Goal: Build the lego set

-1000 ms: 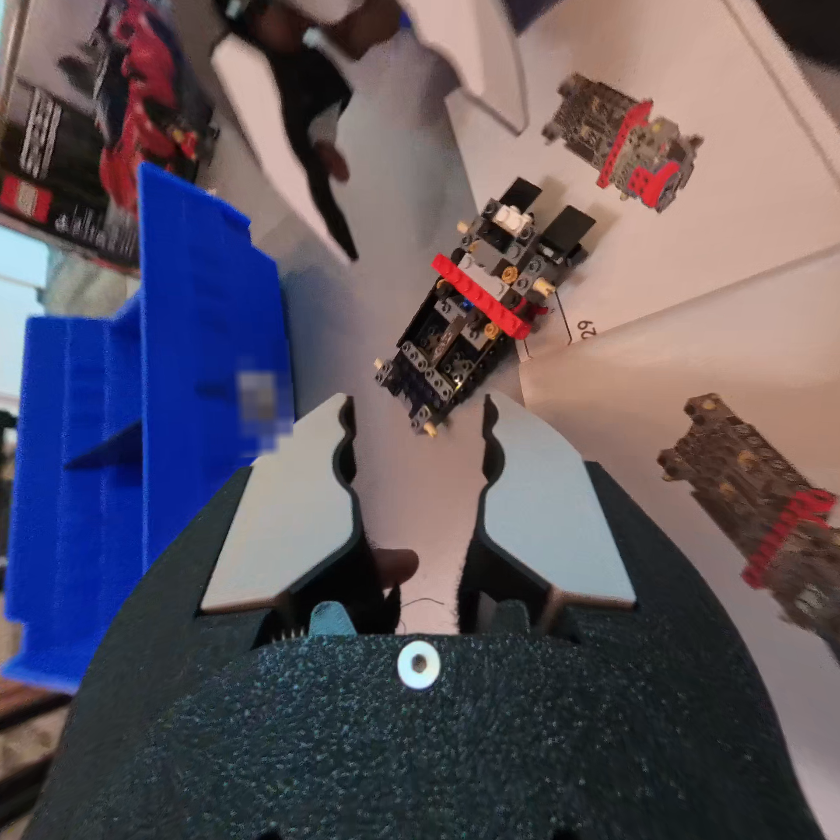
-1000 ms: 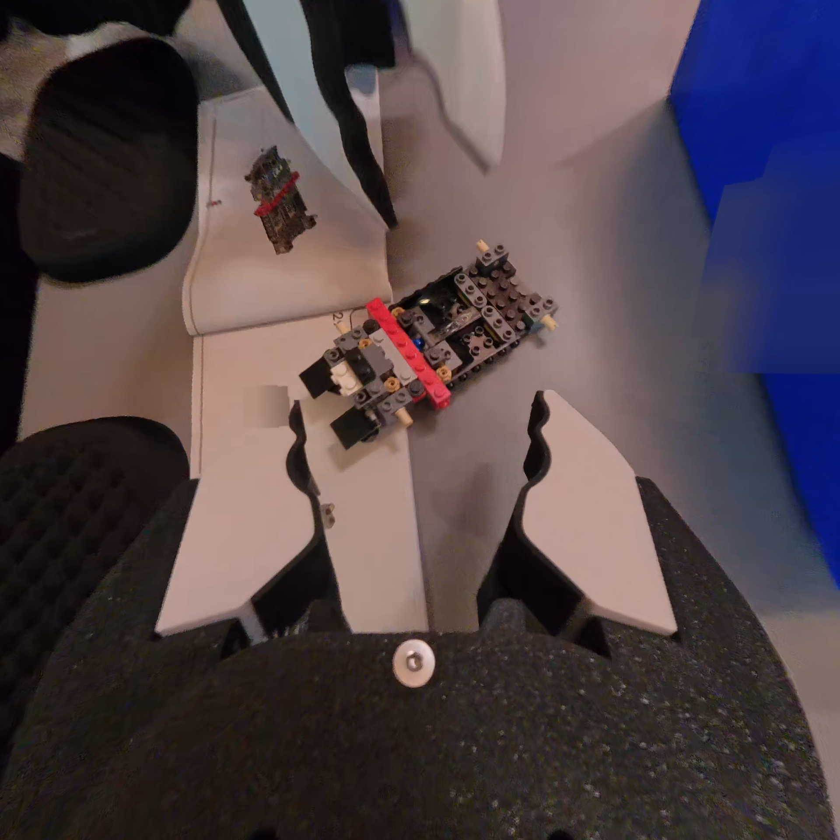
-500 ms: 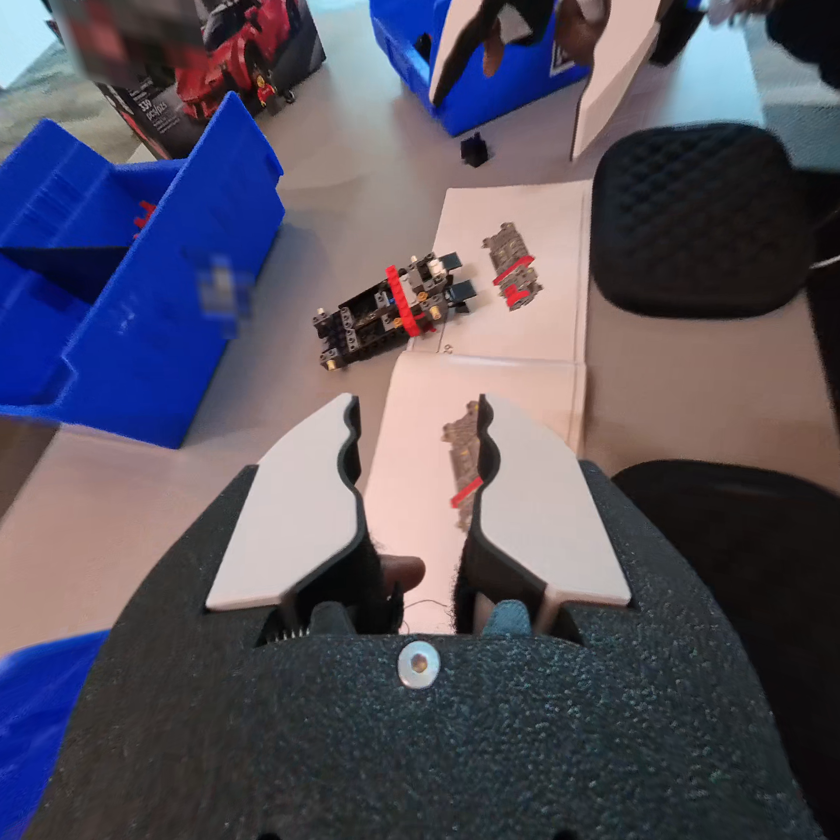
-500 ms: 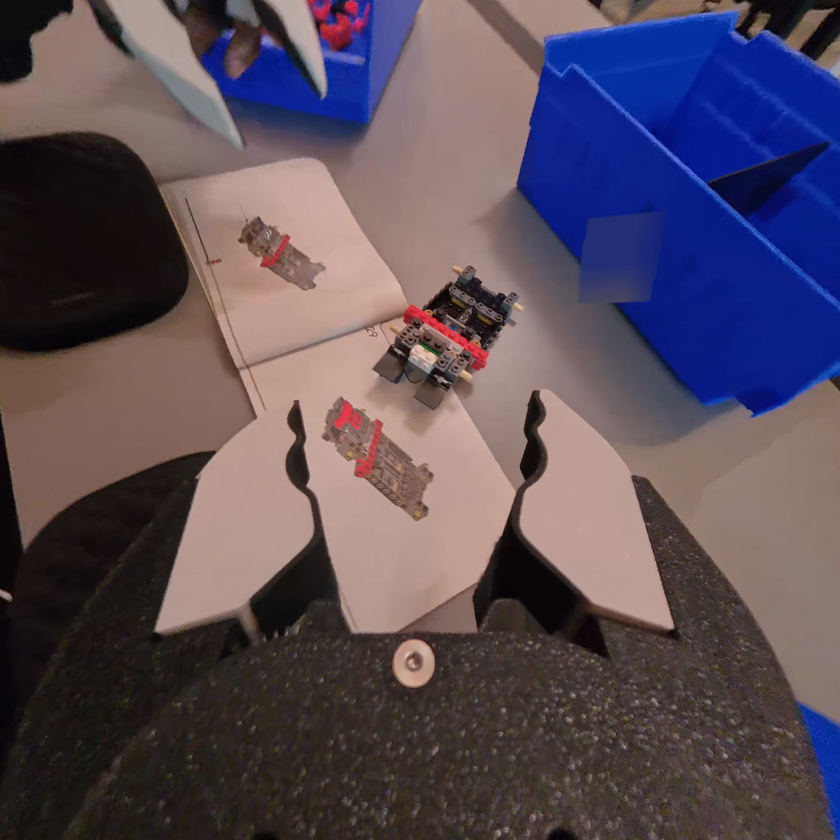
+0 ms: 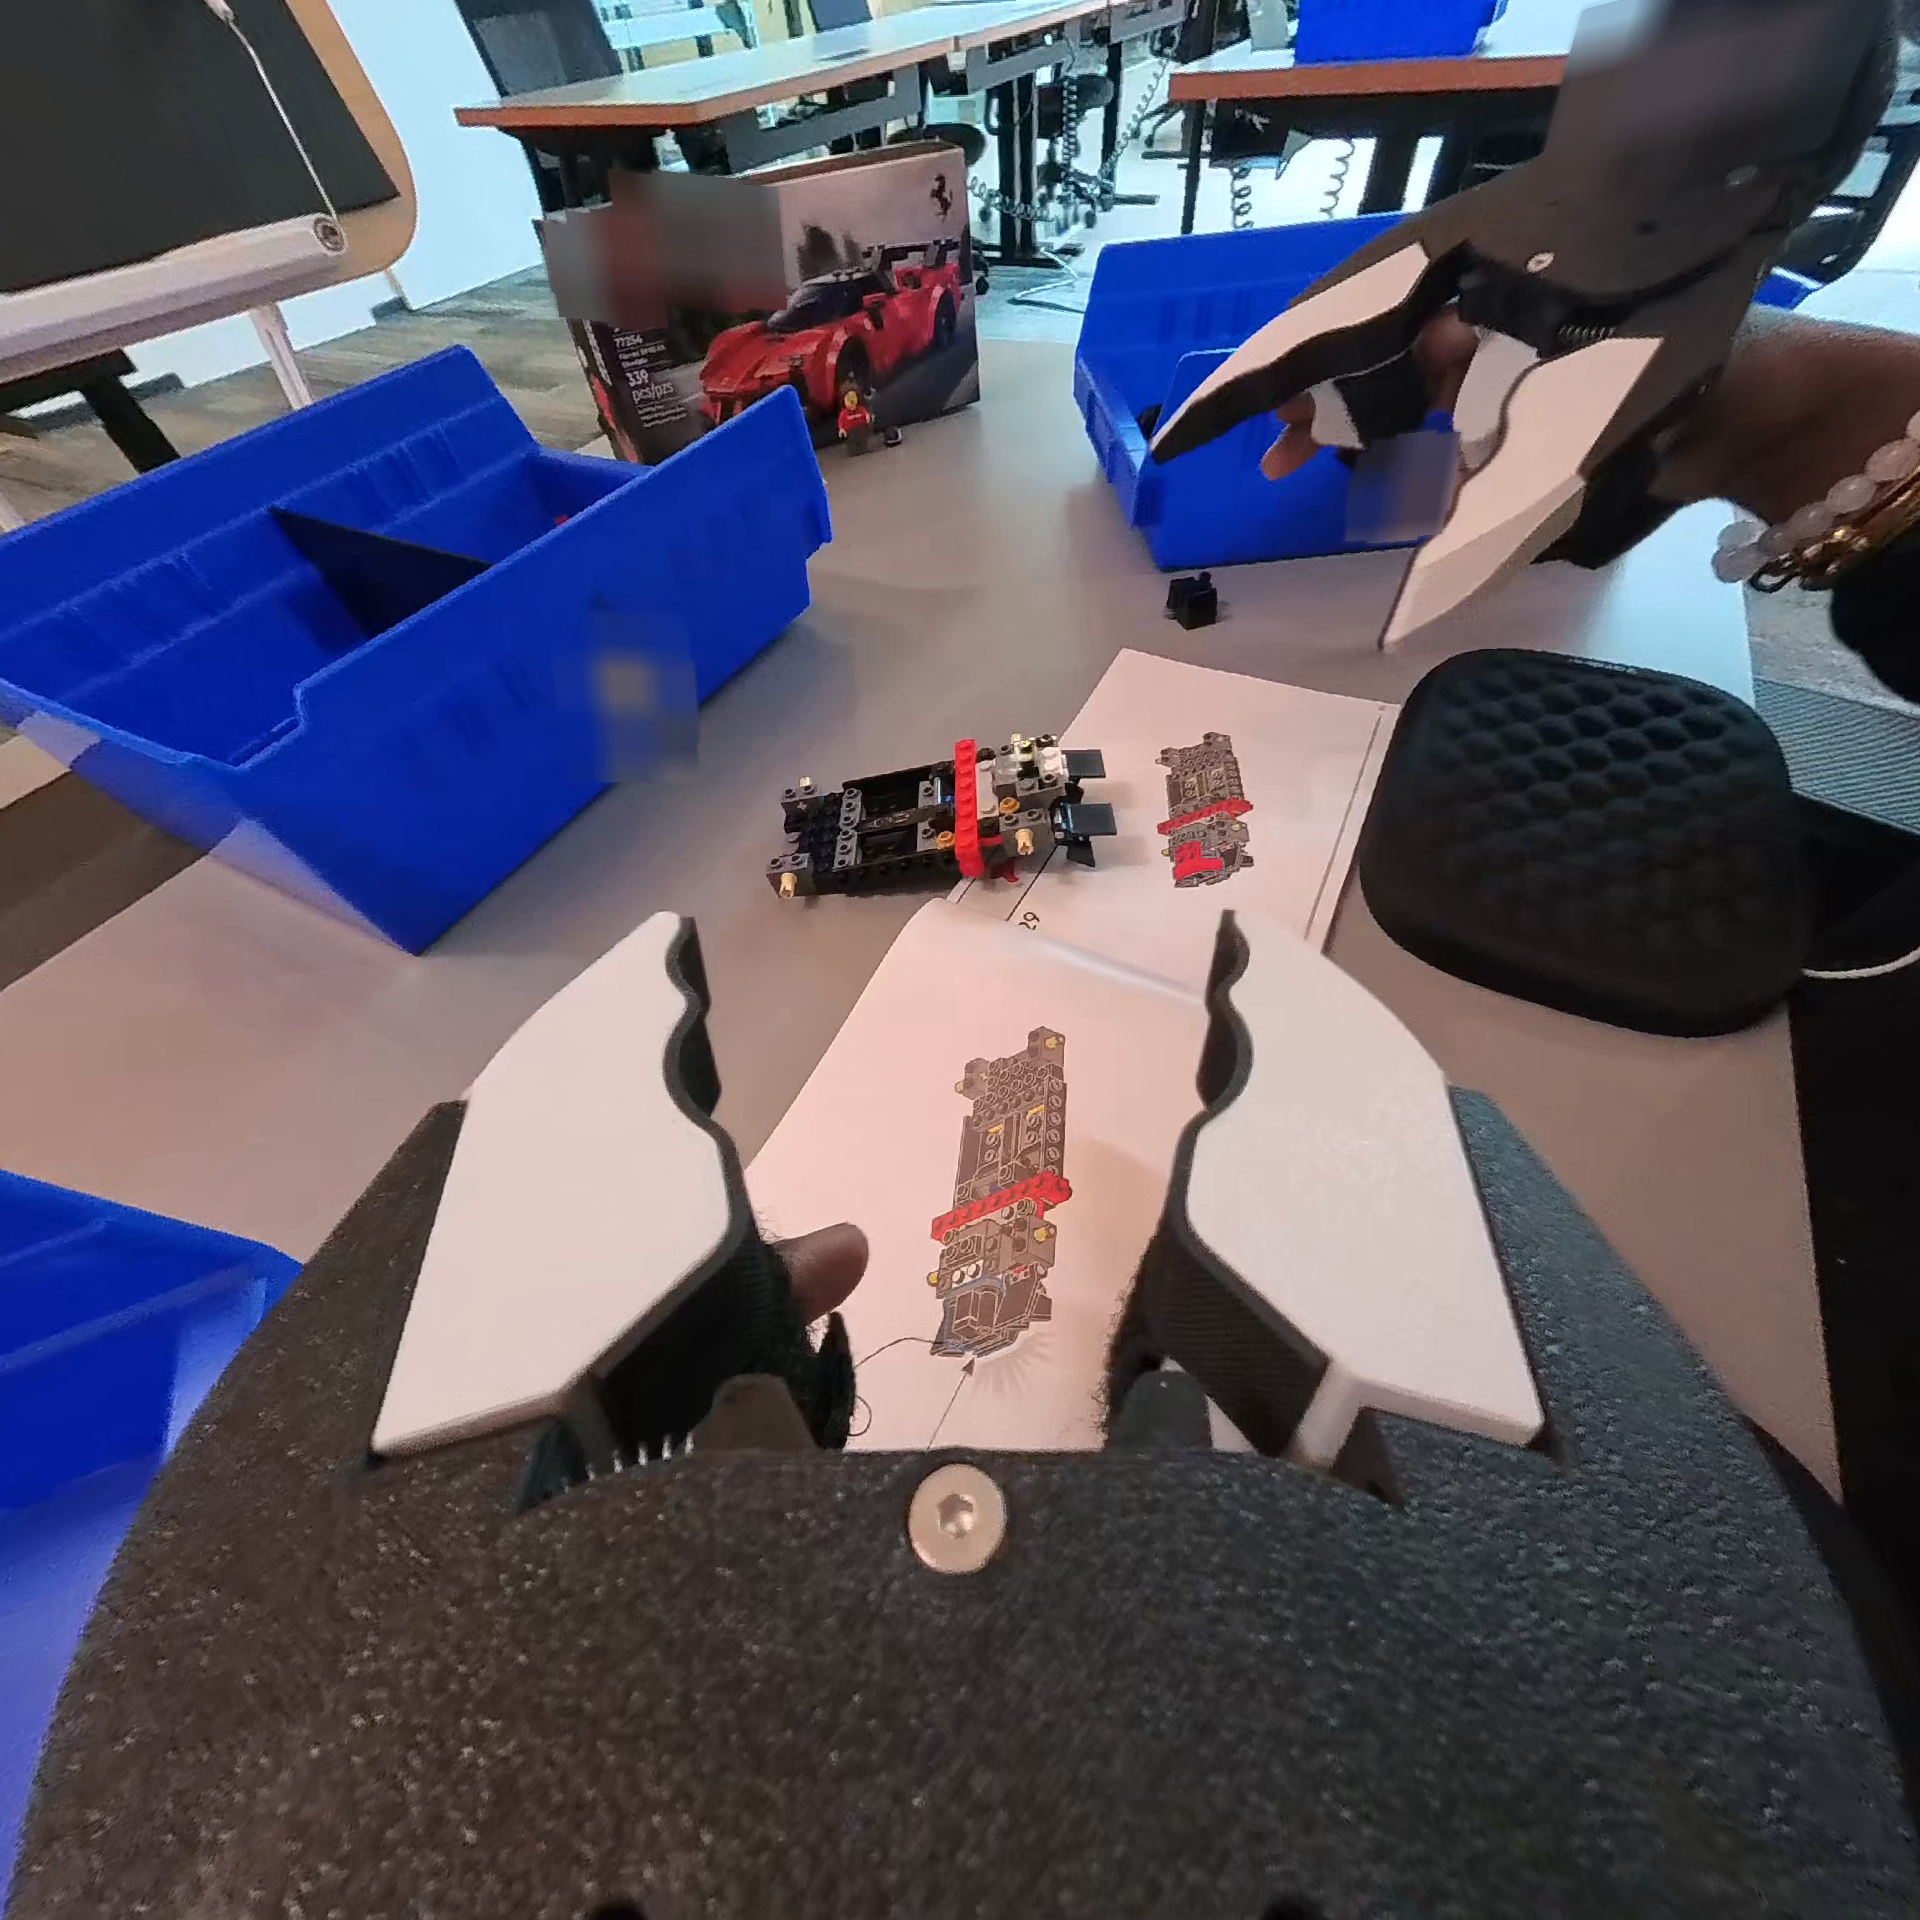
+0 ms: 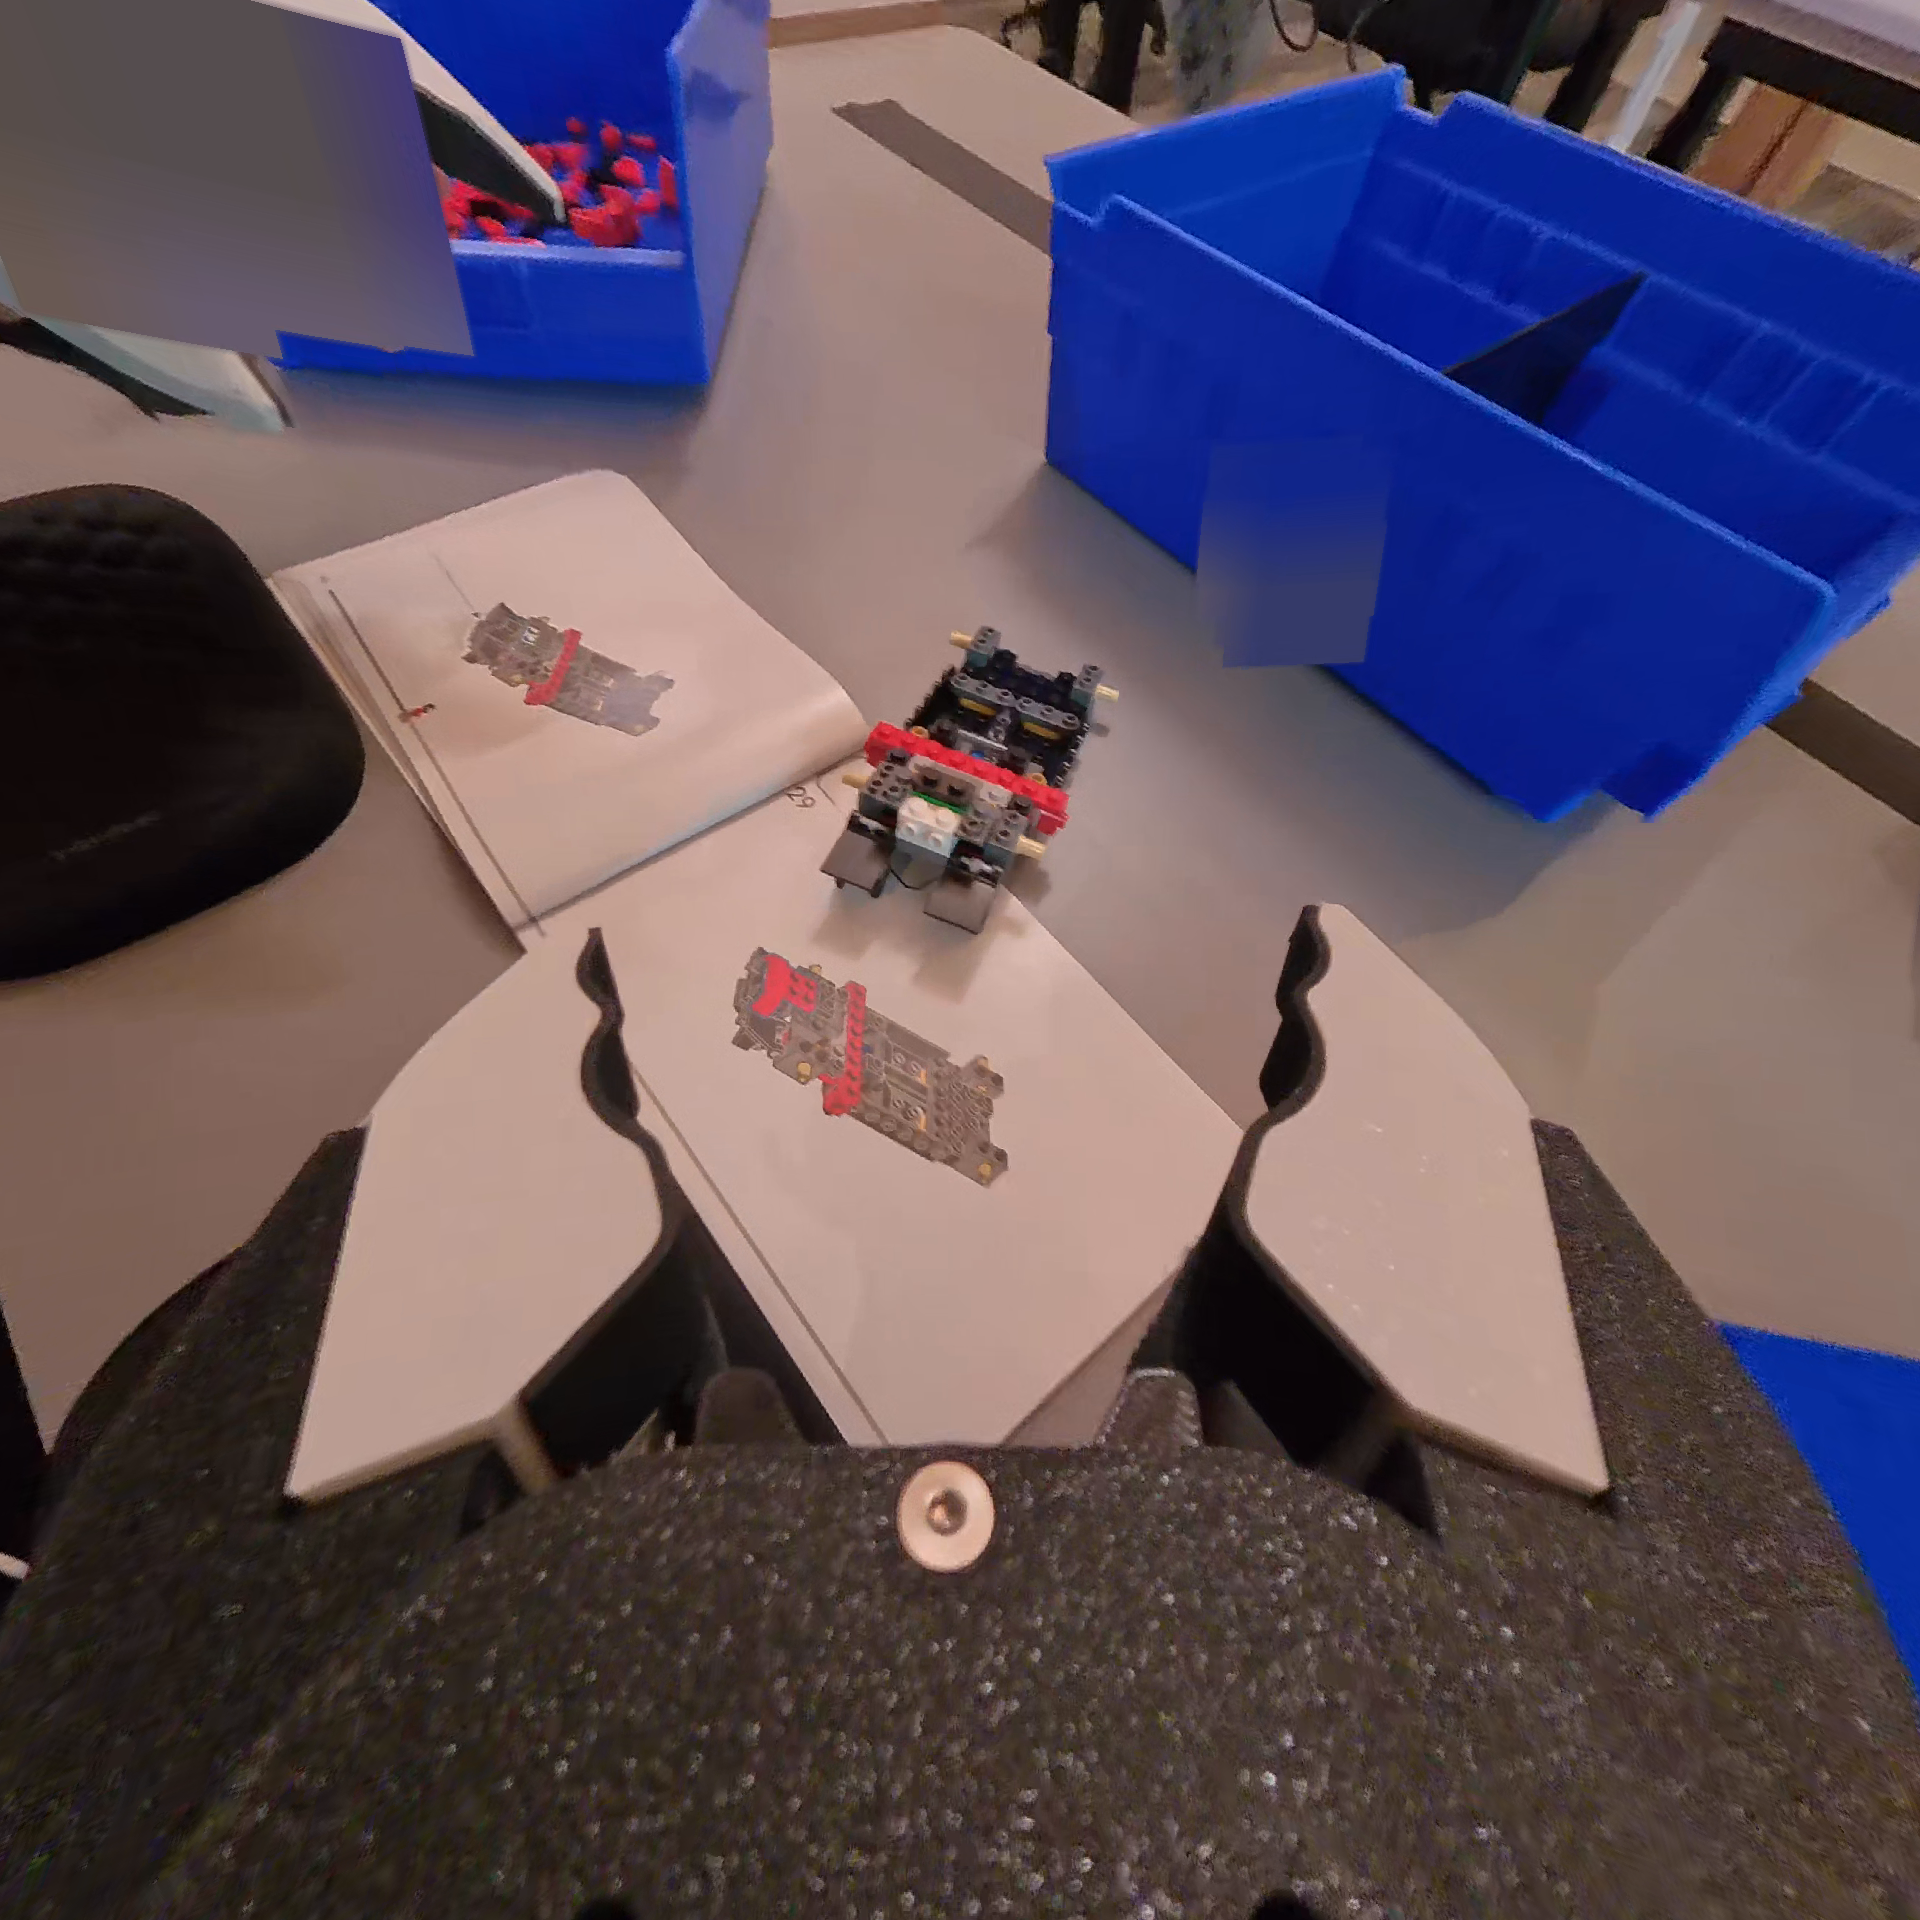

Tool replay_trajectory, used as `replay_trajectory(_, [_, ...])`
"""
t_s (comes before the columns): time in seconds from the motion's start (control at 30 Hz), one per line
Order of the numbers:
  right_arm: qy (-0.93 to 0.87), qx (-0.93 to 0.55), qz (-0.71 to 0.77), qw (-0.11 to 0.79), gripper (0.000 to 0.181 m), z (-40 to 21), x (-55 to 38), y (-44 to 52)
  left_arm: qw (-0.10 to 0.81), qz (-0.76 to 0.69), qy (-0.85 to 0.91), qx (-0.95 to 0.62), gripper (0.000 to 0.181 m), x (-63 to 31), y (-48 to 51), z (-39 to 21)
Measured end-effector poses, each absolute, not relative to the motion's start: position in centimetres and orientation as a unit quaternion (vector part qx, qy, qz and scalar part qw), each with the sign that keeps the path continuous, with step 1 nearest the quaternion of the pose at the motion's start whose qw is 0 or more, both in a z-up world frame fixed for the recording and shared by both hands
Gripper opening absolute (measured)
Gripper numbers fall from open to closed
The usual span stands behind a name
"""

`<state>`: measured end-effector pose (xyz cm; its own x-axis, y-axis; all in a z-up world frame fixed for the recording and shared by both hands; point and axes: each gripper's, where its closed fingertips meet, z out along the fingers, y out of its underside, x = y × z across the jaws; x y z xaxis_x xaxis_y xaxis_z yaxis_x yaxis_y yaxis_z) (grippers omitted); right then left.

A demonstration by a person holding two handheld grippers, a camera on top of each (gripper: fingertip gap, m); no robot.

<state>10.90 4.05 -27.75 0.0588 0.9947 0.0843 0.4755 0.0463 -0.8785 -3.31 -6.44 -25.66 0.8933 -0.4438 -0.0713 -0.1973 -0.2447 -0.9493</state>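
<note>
Both grippers' jaws gape empty; lego chassis (image 5: 940, 823) lies well ahead.

Both views bright and evenly lit, soft overhead indoor light; left wrist view also catches daylight from the room behind. Shadows faint: a soft one under the partly built lego car (image 6: 966, 774) on the grey counter (image 5: 260, 1049), another beneath the big blue bin (image 6: 1455, 499). Warm pinkish glare on the curled page of the instruction booklet (image 5: 966, 1060). Strong wide-angle bowing at the edges. Right wrist view slightly soft and duller; far bin of red pieces (image 6: 582, 197) is unsharp.
</note>
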Motion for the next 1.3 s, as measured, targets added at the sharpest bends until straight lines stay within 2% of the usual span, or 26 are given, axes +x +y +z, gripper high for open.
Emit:
replay_trajectory(0.1, [-0.585,-0.631,0.319,0.397,0.116,-28.2,12.2,5.1,0.579,-0.106,0.217,-0.779,0.086,-2.7,-6.6,-25.7])
replay_trajectory(0.2, [-0.521,-0.677,0.309,0.418,0.102,-28.9,14.5,7.7,0.581,-0.126,0.245,-0.765,0.073,-1.0,-6.9,-26.1])
replay_trajectory(0.27, [-0.460,-0.724,0.270,0.437,0.080,-30.0,16.8,10.3,0.589,-0.135,0.257,-0.754,0.048,0.2,-7.0,-26.4])
replay_trajectory(0.33, [-0.432,-0.756,0.213,0.443,0.069,-31.3,18.8,12.1,0.591,-0.150,0.277,-0.742,0.004,1.3,-7.2,-26.7])
replay_trajectory(0.4, [-0.425,-0.780,0.160,0.430,0.060,-32.6,19.8,13.0,0.578,-0.167,0.298,-0.741,0.001,2.4,-7.5,-27.2])
replay_trajectory(0.5, [-0.430,-0.797,0.122,0.406,0.052,-34.0,20.2,13.8,0.567,-0.154,0.321,-0.743,0.003,2.9,-7.5,-27.9])
replay_trajectory(0.7, [-0.432,-0.809,0.155,0.366,0.045,-35.6,19.2,14.9,0.602,-0.139,0.302,-0.726,0.009,1.9,-7.9,-26.5])
replay_trajectory(0.8, [-0.436,-0.811,0.154,0.358,0.038,-36.2,19.2,15.3,0.619,-0.139,0.275,-0.722,0.017,0.8,-8.1,-25.8])
replay_trajectory(0.87, [-0.442,-0.811,0.166,0.346,0.023,-36.7,19.1,15.2,0.628,-0.133,0.264,-0.720,0.023,0.1,-8.3,-25.6])
replay_trajectory(0.93, [-0.437,-0.809,0.190,0.344,0.021,-36.6,18.8,15.1,0.642,-0.123,0.248,-0.715,0.036,-0.6,-8.4,-25.1])
replay_trajectory(1.1, [-0.402,-0.766,0.342,0.368,0.021,-32.1,15.7,12.6,0.679,-0.050,0.214,-0.701,0.069,-2.6,-8.3,-23.8])
replay_trajectory(1.2, [-0.407,-0.716,0.422,0.378,0.021,-28.4,13.1,9.6,0.684,0.000,0.227,-0.693,0.072,-3.5,-9.1,-23.1])
replay_trajectory(1.3, [-0.435,-0.670,0.457,0.392,0.021,-25.6,10.9,7.2,0.653,0.074,0.246,-0.712,0.065,-5.6,-10.2,-23.2])
